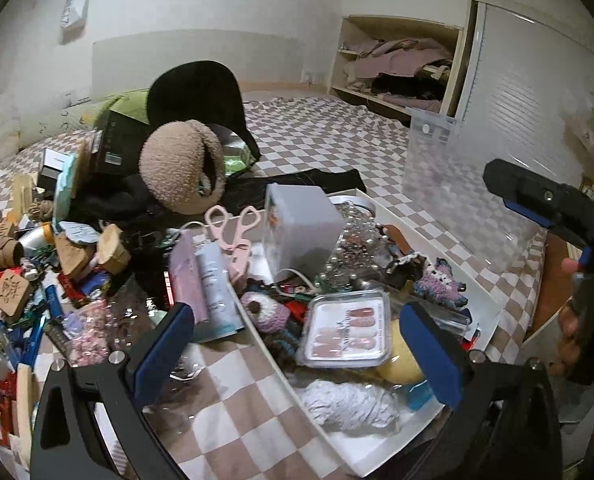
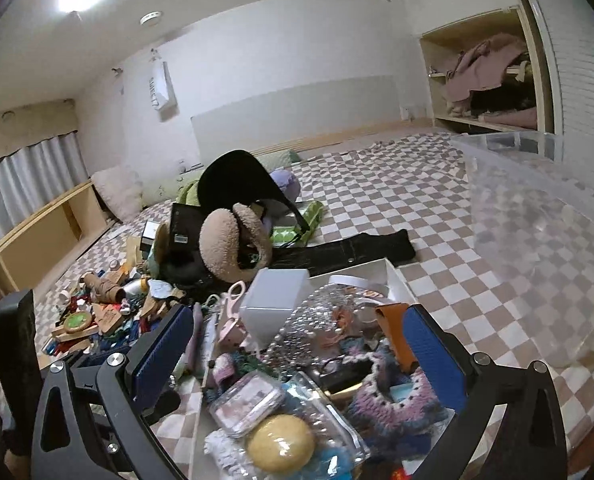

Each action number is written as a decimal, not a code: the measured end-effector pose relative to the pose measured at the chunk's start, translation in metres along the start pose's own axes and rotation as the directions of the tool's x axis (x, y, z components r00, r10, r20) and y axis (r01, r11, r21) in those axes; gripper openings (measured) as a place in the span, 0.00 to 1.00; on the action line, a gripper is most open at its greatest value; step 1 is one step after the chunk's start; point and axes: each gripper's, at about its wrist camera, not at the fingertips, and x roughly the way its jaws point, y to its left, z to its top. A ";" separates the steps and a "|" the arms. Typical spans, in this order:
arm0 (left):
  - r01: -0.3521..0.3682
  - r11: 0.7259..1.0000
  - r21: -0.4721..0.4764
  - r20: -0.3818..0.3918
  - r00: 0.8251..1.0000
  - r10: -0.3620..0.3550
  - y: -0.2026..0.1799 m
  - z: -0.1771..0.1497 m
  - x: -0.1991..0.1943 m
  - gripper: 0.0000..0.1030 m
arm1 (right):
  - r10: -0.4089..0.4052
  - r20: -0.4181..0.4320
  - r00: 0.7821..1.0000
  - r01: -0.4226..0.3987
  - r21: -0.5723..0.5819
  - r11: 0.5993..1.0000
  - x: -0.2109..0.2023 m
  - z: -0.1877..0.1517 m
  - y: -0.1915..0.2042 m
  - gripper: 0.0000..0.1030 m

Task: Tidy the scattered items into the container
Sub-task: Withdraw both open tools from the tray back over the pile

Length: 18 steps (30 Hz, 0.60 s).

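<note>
Both grippers are between picks. Your left gripper hangs over the near end of the white tray, jaws spread wide, nothing between the pads. Your right gripper hovers over the same tray, likewise wide open and empty.

The tray lies on the checked bedspread and already holds a good load: a press-on nail case, a yellow ball, a white yarn bundle, crocheted pieces, a pearl bag and a frosted box. A clear plastic bin stands just beyond the tray on your right.

Much remains outside. Pink scissors and a white tube lie at or over the tray's left rim; whether they rest inside cannot be told. Further left is a dense heap of wooden tags, spools and small parts, and behind it a beige earmuff and a black cap.

Judged from this, the task is roughly midway. The next pick falls to the left gripper:

1. Take one item at the heap's near edge.
2. Approach from above.
3. Close on that item only, as neighbours touch and may lift with it.
</note>
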 end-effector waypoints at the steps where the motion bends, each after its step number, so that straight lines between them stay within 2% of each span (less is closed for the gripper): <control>1: -0.003 1.000 -0.002 0.001 1.000 0.003 0.003 0.000 -0.003 1.00 | 0.008 -0.002 1.000 -0.008 0.004 1.000 -0.001 0.000 0.003 1.00; 11: -0.075 0.997 -0.031 0.014 0.997 0.076 0.047 -0.008 -0.040 1.00 | 0.105 -0.055 0.993 -0.106 -0.014 0.994 0.003 0.000 0.051 1.00; 18: -0.143 0.985 -0.098 -0.001 0.990 0.143 0.090 -0.025 -0.056 1.00 | 0.153 -0.072 0.986 -0.156 -0.038 0.987 0.015 -0.009 0.090 1.00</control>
